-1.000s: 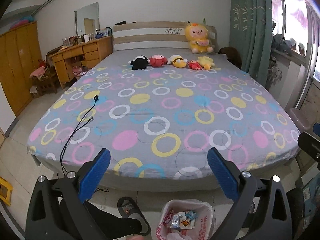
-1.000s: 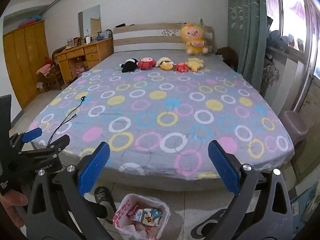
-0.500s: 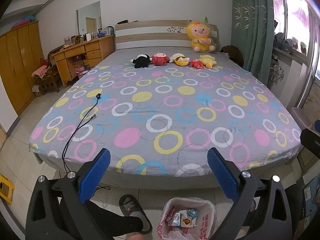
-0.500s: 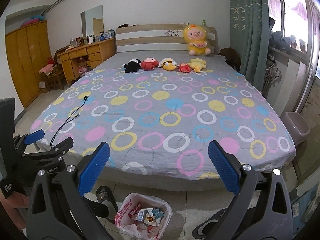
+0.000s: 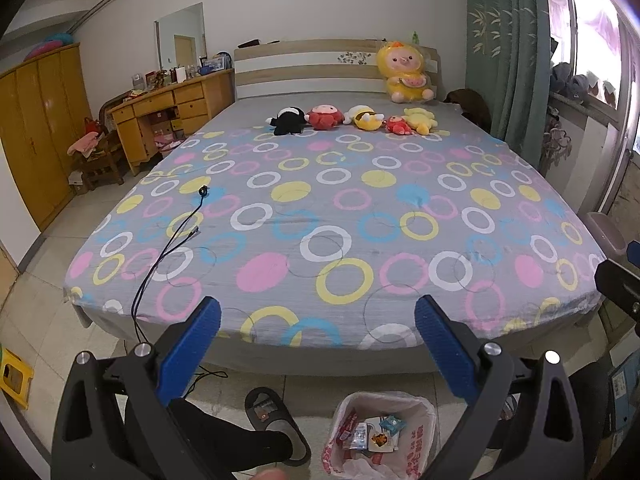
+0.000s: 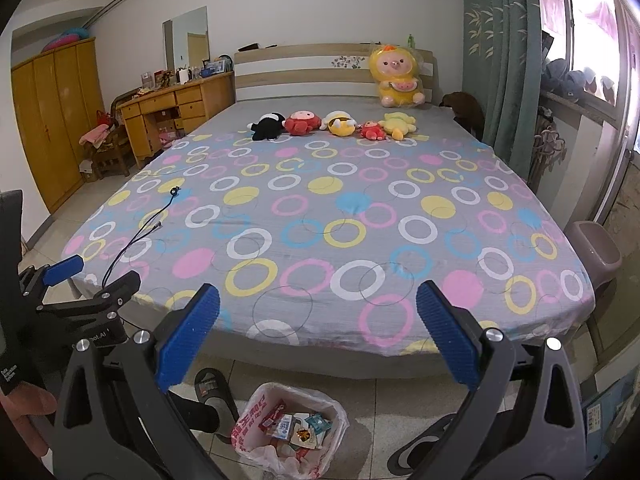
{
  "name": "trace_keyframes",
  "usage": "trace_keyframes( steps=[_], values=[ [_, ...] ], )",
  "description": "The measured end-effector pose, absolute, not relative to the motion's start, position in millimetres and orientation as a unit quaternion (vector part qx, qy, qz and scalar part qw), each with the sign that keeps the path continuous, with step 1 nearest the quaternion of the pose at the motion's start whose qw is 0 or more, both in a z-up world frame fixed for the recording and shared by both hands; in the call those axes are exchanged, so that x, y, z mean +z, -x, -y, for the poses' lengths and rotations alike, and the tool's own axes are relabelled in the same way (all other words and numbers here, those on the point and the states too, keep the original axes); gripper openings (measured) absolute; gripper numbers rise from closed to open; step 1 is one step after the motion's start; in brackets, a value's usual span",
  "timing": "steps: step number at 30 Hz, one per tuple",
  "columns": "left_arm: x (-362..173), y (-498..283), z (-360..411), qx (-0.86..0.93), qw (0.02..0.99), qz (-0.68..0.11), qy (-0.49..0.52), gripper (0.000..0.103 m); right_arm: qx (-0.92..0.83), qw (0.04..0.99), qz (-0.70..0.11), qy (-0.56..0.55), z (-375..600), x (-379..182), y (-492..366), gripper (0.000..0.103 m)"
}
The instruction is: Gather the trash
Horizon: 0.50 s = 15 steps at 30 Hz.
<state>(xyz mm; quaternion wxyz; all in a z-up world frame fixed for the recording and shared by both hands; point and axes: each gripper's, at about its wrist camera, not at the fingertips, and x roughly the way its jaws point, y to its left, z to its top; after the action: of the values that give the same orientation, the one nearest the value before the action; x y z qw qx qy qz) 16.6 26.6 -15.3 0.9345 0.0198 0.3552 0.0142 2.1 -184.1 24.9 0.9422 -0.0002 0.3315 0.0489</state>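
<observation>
A bin lined with a white and red plastic bag [image 5: 380, 436] stands on the floor at the foot of the bed and holds several small wrappers [image 5: 374, 434]; it also shows in the right wrist view [image 6: 290, 432]. My left gripper [image 5: 318, 344] is open and empty, held above the bin and facing the bed. My right gripper [image 6: 318, 332] is open and empty, to the right of the left one. The left gripper also shows in the right wrist view [image 6: 86, 276]. I see no loose trash on the bed.
A bed with a grey ringed sheet [image 5: 332, 216] fills the view, with plush toys [image 5: 352, 118] near the headboard and a black cable [image 5: 172, 244] at its left. A slippered foot [image 5: 276, 428] is beside the bin. A wooden desk [image 5: 168, 120], a wardrobe [image 5: 40, 128] and a pink bin [image 6: 598, 252] stand around.
Both grippers have drawn back and risen slightly, so the bed sits a little lower and farther. Both stay open and empty.
</observation>
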Motion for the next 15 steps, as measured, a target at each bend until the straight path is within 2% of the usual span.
trace_keyframes(
  steps=[15],
  values=[
    [-15.3,-18.0,-29.8,0.016,0.934,-0.357,-0.016,0.095,0.049,0.941,-0.333,0.000,180.4,19.2,-2.5,0.096]
  ],
)
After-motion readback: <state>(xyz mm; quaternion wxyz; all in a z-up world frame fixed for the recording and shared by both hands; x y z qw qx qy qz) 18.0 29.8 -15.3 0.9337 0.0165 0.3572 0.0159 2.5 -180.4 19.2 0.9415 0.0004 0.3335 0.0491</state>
